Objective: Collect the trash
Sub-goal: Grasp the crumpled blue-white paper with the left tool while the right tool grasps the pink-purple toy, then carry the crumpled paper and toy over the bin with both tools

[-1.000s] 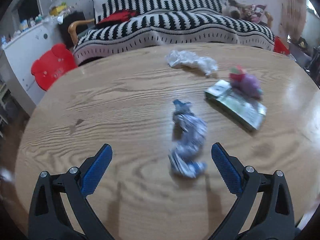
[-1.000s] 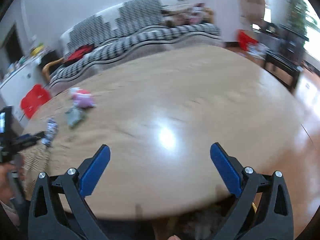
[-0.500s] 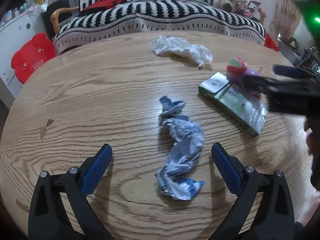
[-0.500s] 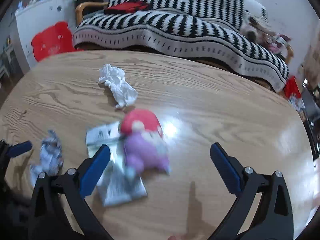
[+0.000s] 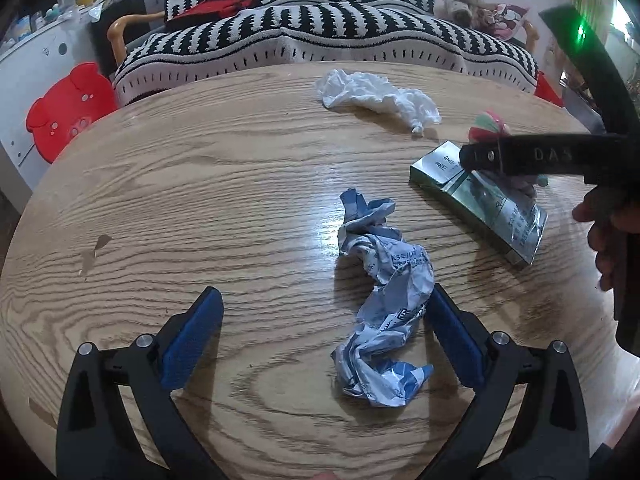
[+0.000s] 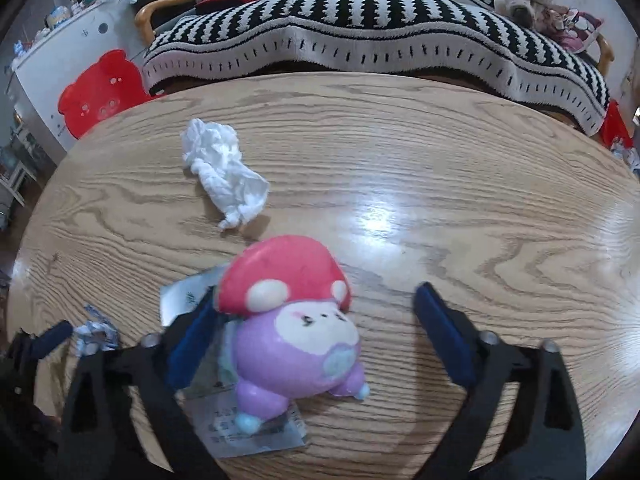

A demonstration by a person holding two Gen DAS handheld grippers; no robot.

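We have nothing collected yet: both the left gripper (image 5: 320, 328) and right gripper (image 6: 316, 328) gape empty, wrapper (image 5: 384, 304) mid-table between our left jaws, tissue (image 6: 224, 168) toward the far edge, box (image 5: 480, 204) under the toy (image 6: 296, 328).

Crumpled blue-white wrapper (image 5: 386, 304), white tissue (image 5: 376, 94) and flattened packet (image 5: 486, 204) lie apart.

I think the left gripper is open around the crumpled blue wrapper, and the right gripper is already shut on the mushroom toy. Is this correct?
Not quite. The right gripper is also open: in the right wrist view its blue fingers stand wide apart on either side of the mushroom toy, not clamped on it. The rest holds: the left gripper is open around the crumpled blue wrapper.
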